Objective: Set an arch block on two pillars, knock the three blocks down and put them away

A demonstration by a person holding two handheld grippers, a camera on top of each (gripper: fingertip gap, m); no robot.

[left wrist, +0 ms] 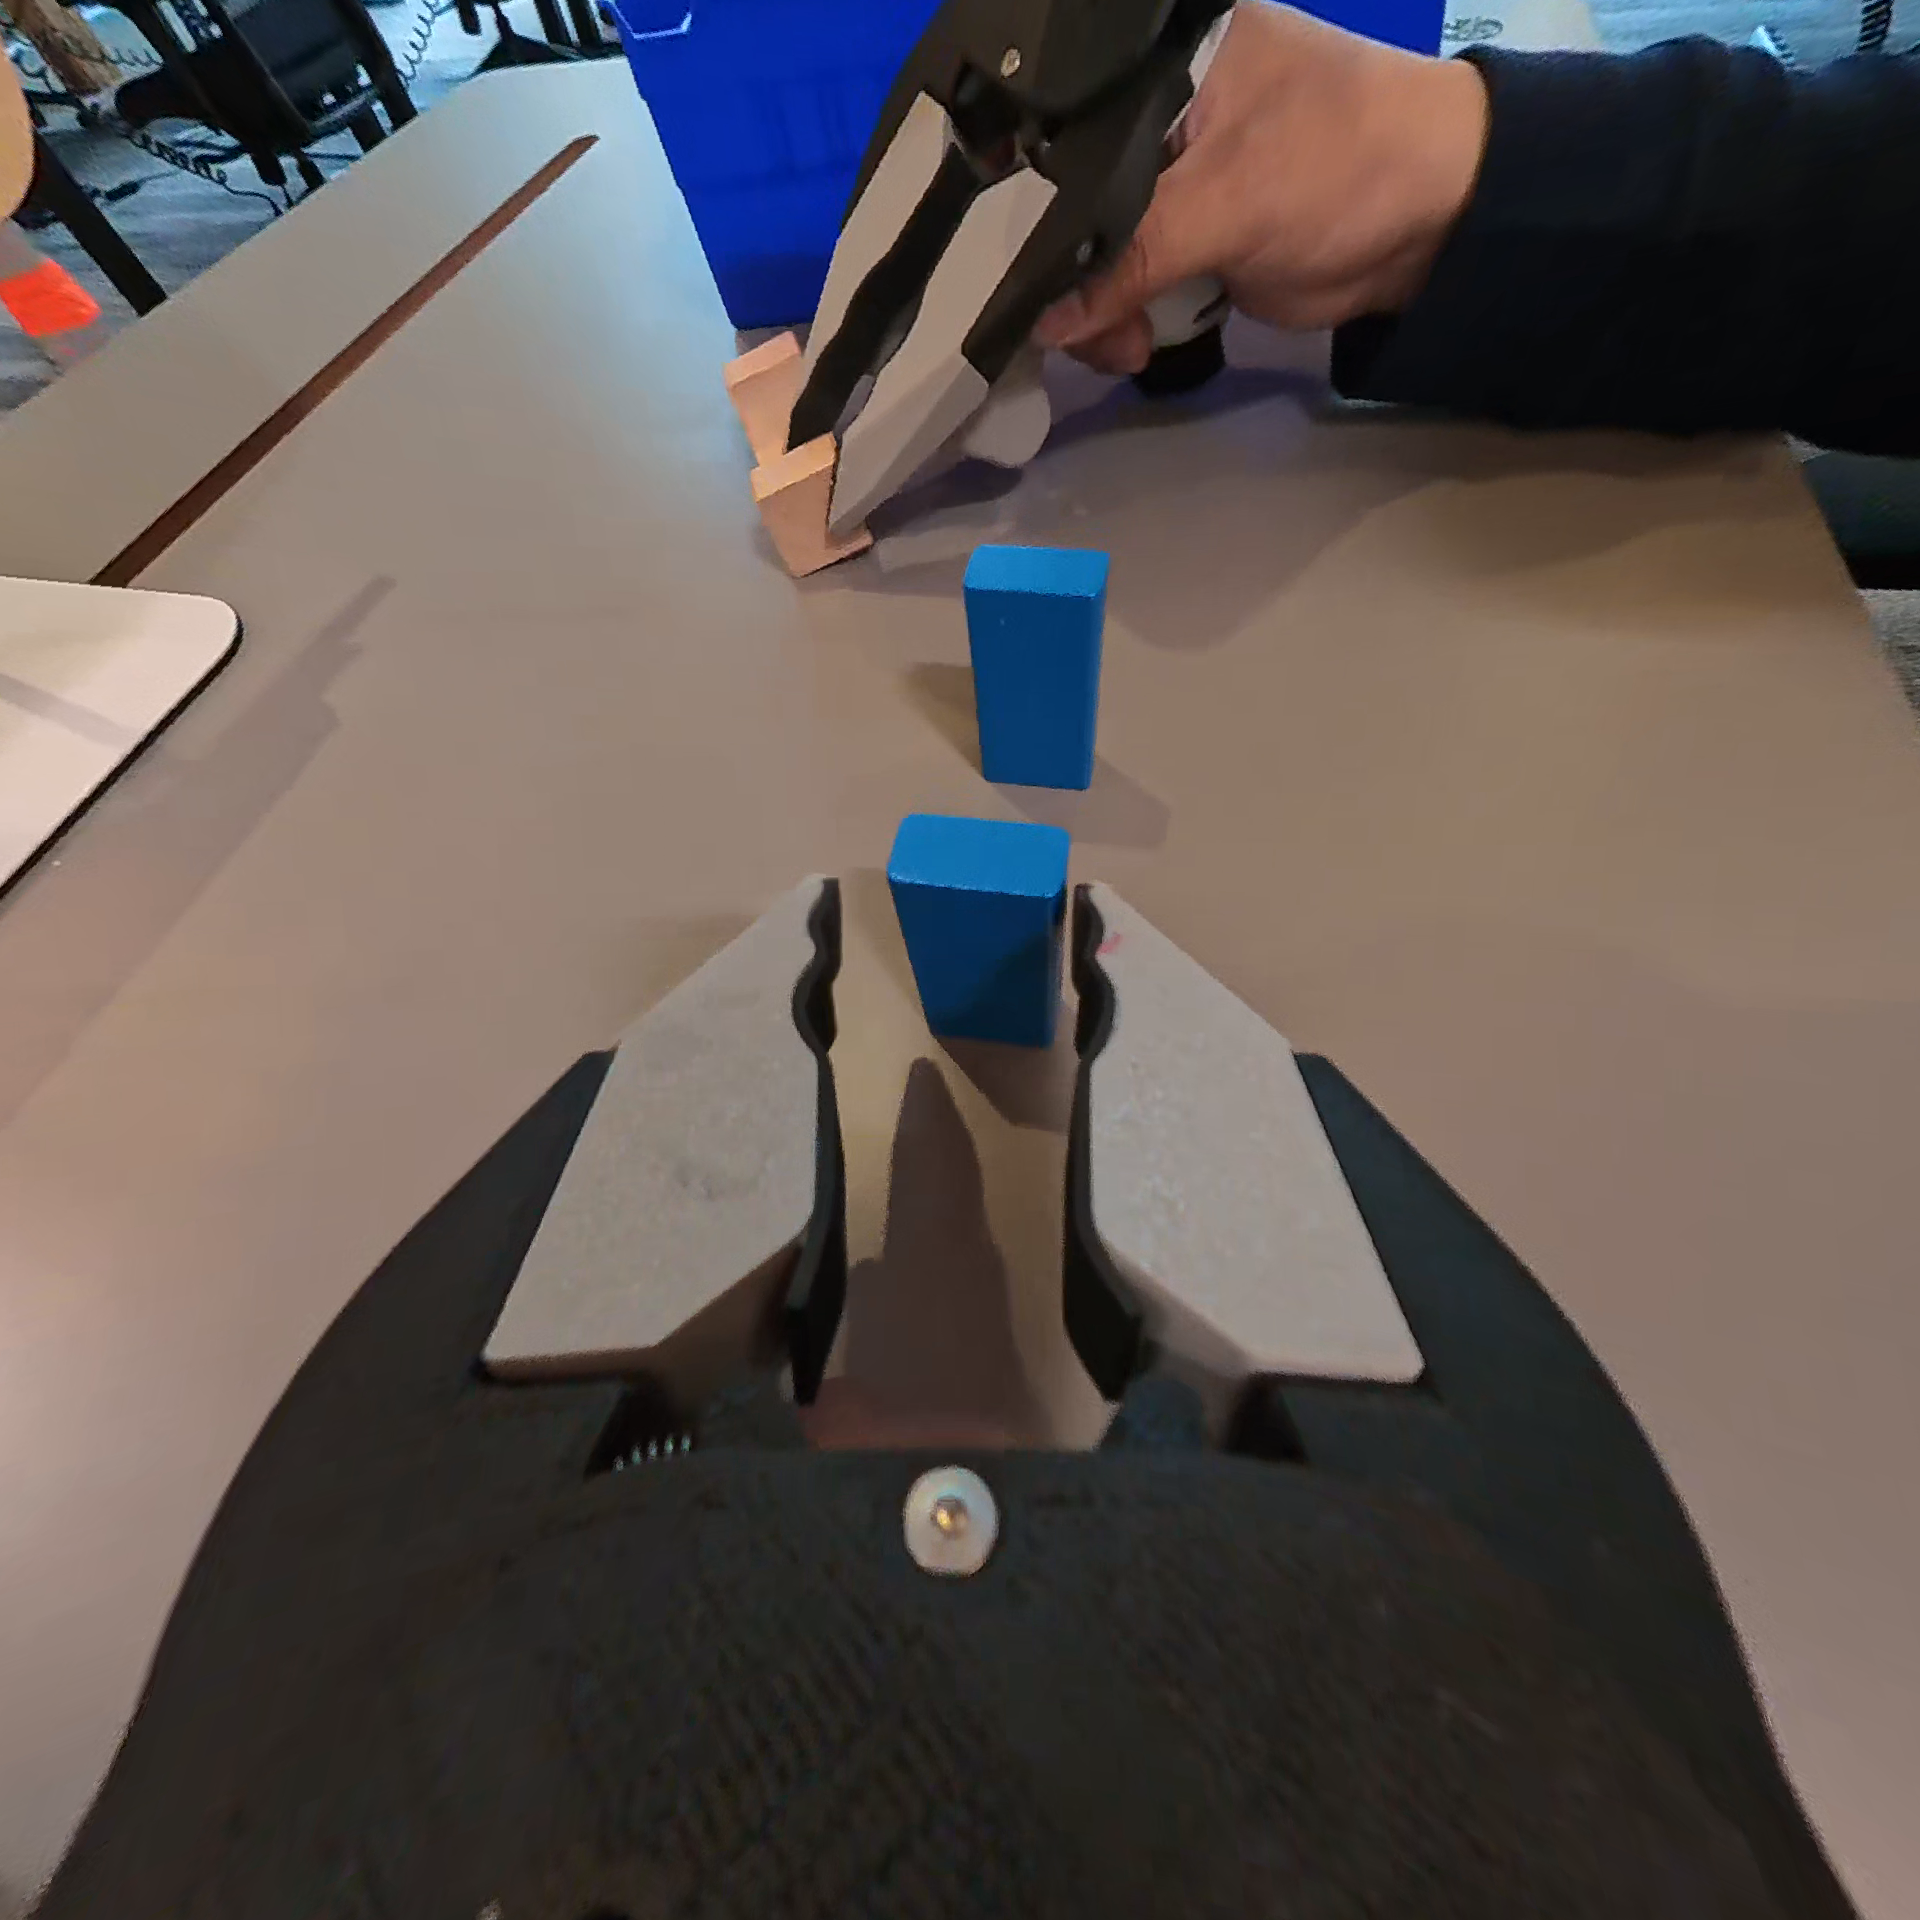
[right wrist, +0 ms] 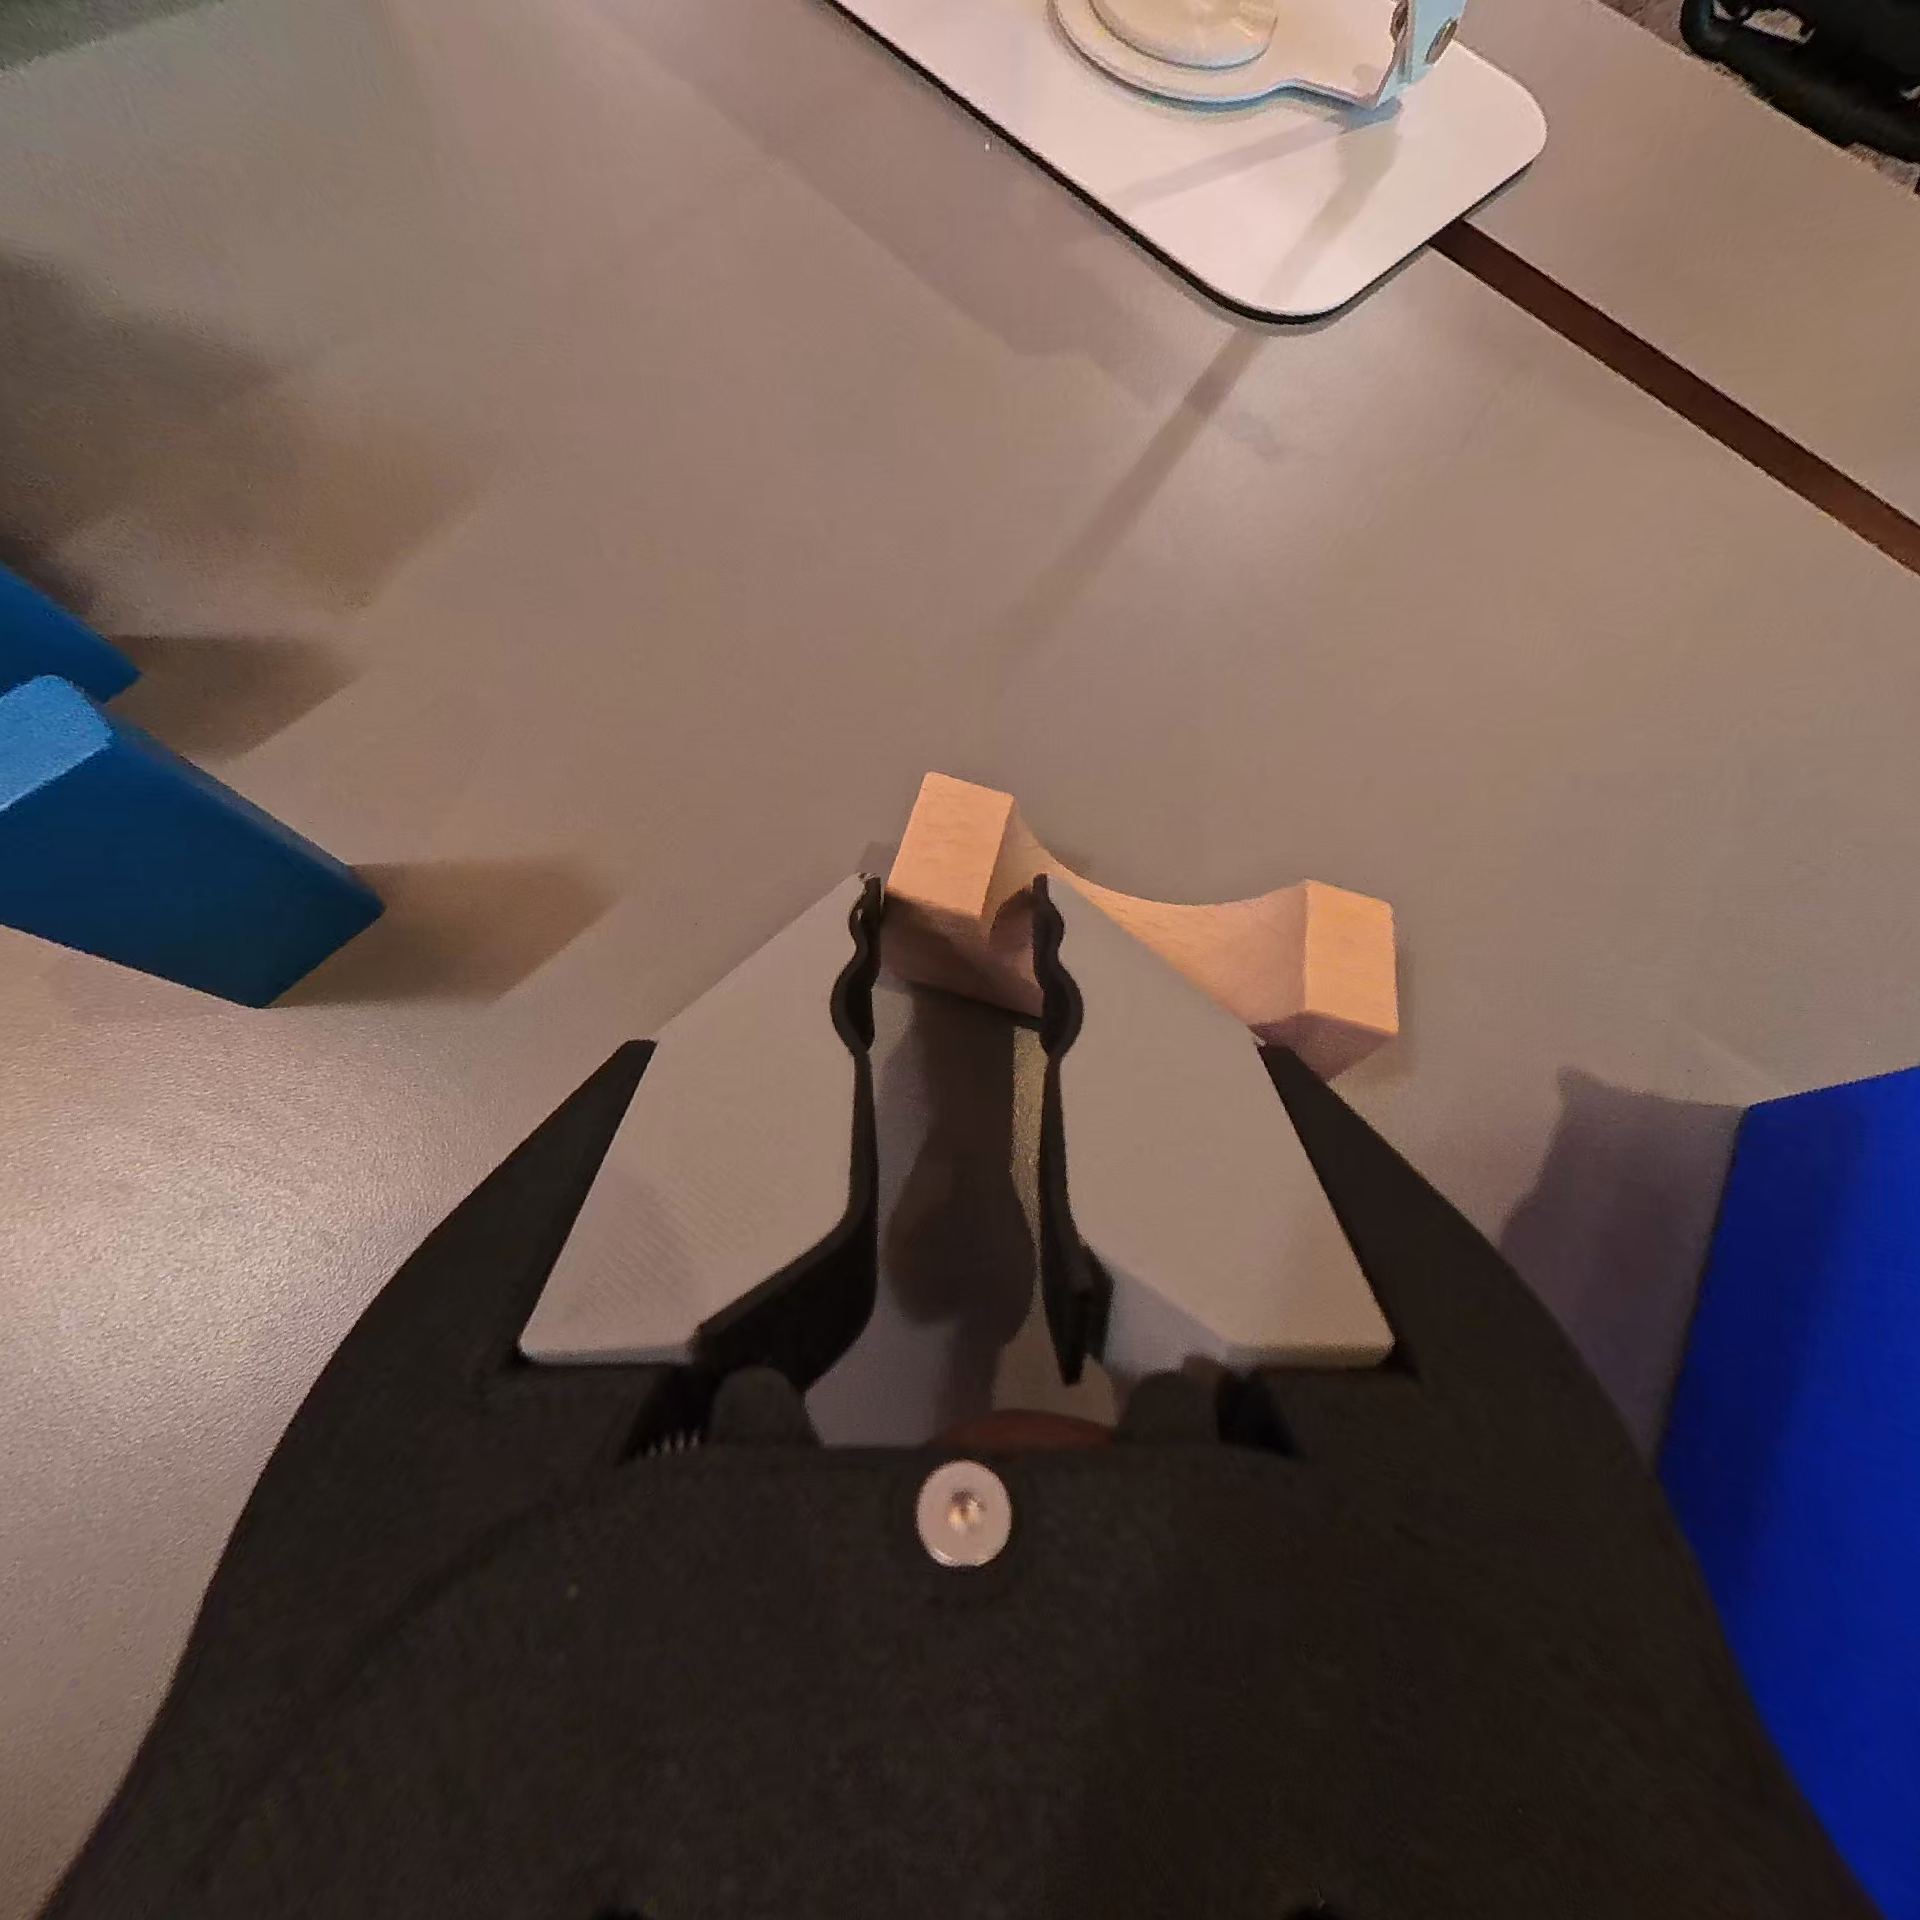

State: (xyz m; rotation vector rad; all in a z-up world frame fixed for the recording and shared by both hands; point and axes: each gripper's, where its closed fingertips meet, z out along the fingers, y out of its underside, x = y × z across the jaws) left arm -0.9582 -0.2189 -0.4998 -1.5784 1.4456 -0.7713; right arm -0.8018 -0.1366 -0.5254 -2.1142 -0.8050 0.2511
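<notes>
The right gripper (right wrist: 951,925) pinches one leg of the wooden arch block (right wrist: 1195,935), which lies on the table (right wrist: 727,468) just beside the blue bin (left wrist: 769,156); its fingers hide the block's middle. The left gripper (left wrist: 954,914) stands spread around the near blue pillar (left wrist: 982,935) with a gap at its left pad, and the second blue pillar (left wrist: 1034,675) stands upright between that pillar and the arch block.

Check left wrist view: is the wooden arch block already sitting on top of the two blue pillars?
No: the pale wooden arch block lies on the grey table, beyond the two upright blue rectangular pillars, whose tops are bare.

Office: long grey table (left wrist: 416,727), office chairs (left wrist: 260,94) behind
</notes>
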